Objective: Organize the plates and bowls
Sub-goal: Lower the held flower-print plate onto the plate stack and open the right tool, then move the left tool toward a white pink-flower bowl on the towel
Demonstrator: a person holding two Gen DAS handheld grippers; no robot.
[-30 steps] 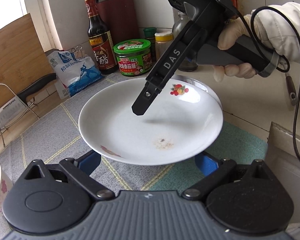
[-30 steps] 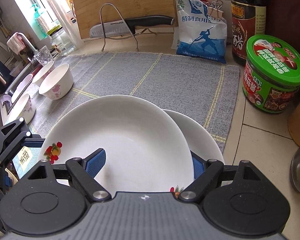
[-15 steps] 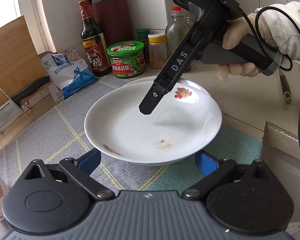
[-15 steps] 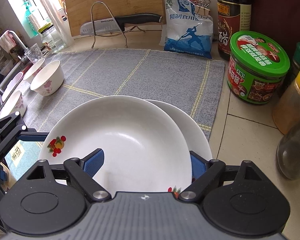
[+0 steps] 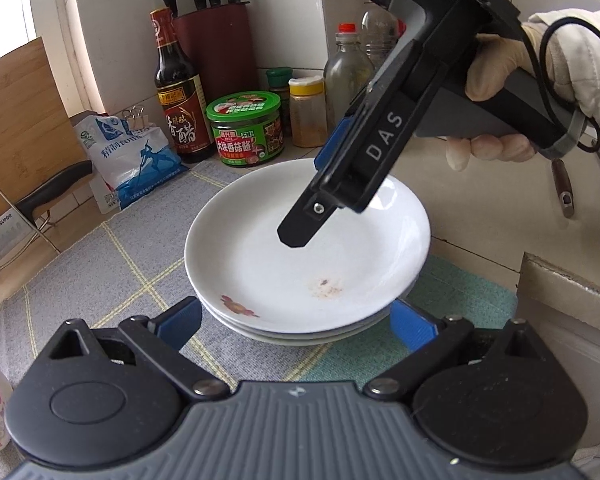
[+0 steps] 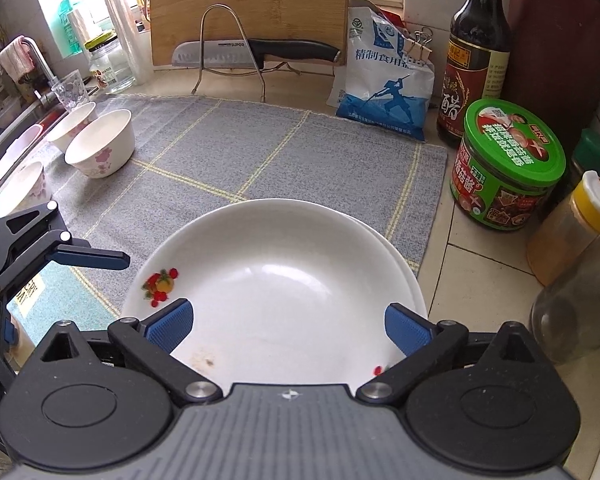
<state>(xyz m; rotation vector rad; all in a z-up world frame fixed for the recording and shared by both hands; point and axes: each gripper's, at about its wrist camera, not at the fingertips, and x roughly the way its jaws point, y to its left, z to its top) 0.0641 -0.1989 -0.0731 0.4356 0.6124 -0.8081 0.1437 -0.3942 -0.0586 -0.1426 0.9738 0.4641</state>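
A white top plate with a red flower print and a brown stain lies on a stack of plates on the grey mat. Above it hangs my right gripper, held by a gloved hand. In the right wrist view that gripper has its jaws opening wide over the top plate, and the pads touch nothing. My left gripper is open, its blue pads on either side of the stack's near rim and apart from it. Several flowered bowls stand at the mat's left.
A green-lidded jar, a dark vinegar bottle, a salt bag and spice jars crowd the back corner. A cutting board and a knife on a wire rack stand behind the mat. A sink tap is at the far left.
The plate has come down onto the stack. My right gripper has let go of it, spread its jaws wide and lifted a little. The left gripper has stayed put.
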